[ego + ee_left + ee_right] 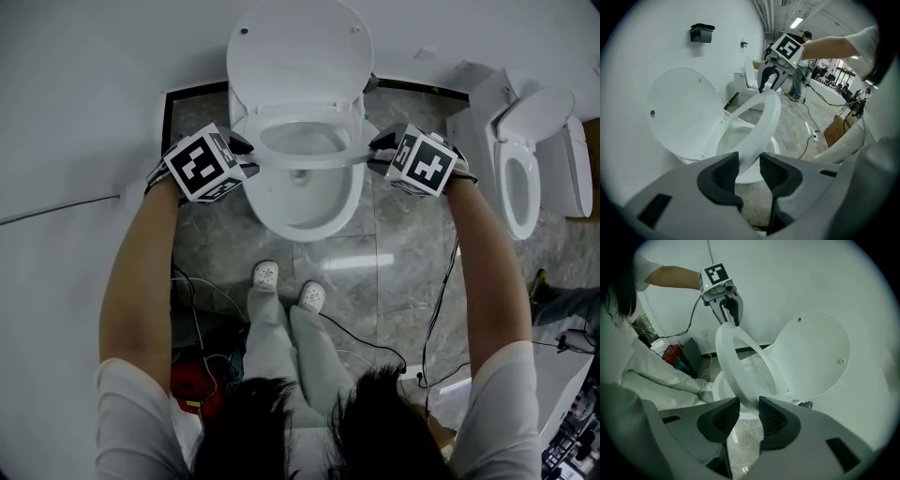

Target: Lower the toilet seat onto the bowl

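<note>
The white toilet seat [305, 161] hangs tilted, part-way between the raised lid [298, 47] and the bowl [305, 211]. My left gripper [247, 157] is at the seat's left side and my right gripper [377, 155] at its right side. In the left gripper view the seat rim [761, 122] runs between the open jaws of the left gripper [749, 168], with a slim gap at the right pad. In the right gripper view the rim [729, 357] likewise passes between the open jaws of the right gripper [749, 416]. Each view shows the other gripper at the far rim.
A second toilet [530, 159] stands to the right. Cables [375, 347] trail over the marble floor, and a red object [192, 380] lies at the lower left. The person's white shoes [267, 274] stand just before the bowl. A white wall is behind.
</note>
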Demonstrator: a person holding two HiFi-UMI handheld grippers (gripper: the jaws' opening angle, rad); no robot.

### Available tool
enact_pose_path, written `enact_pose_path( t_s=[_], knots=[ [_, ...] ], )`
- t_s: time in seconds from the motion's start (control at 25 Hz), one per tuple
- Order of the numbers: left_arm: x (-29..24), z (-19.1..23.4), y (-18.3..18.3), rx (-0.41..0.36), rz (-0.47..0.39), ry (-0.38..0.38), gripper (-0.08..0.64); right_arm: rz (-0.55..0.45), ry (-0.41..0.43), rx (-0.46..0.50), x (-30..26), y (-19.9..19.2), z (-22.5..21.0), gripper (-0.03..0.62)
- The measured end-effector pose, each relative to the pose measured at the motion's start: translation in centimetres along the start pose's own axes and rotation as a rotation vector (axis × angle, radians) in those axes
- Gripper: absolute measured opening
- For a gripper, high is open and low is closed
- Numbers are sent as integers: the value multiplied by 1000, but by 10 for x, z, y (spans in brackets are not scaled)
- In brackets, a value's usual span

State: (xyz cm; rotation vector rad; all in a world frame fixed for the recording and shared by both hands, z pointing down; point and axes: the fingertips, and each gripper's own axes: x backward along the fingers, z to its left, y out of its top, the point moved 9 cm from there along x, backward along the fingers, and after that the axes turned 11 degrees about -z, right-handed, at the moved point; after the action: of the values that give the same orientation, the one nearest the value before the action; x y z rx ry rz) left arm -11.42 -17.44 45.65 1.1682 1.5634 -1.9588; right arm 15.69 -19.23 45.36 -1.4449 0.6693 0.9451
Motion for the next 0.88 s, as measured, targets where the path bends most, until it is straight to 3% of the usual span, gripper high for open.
enact_pose_path(
  t_s=[0.88],
  knots=[
    [-43, -42, -38, -56, 127, -86, 177, 80, 102, 7, -45, -35, 45, 200]
  ],
)
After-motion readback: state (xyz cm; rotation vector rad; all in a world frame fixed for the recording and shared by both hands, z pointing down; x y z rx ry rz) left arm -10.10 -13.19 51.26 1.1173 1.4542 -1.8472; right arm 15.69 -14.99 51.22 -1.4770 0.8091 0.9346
